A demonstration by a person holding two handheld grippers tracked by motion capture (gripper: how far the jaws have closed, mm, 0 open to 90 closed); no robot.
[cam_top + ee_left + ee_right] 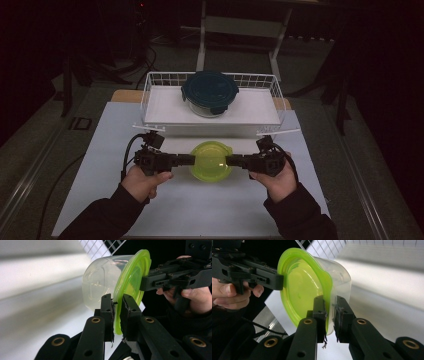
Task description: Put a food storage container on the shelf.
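Observation:
A clear round container with a lime-green lid (211, 161) hangs above the white table between my two grippers. My left gripper (192, 159) is shut on the lid's left rim, and my right gripper (229, 160) is shut on its right rim. In the left gripper view the green lid (130, 282) stands edge-on between the black jaws of my left gripper (117, 312), with the clear tub (102, 282) beyond it. The right gripper view has my right gripper (329, 315) pinching the lid's edge (304, 287), and the other gripper's fingers (272, 280) clamp the far rim.
A white wire basket (150, 95) stands at the back of the table. Inside it sits a glass container with a dark teal lid (210, 90). The white table sheet (200, 210) spreads out in front of the hands.

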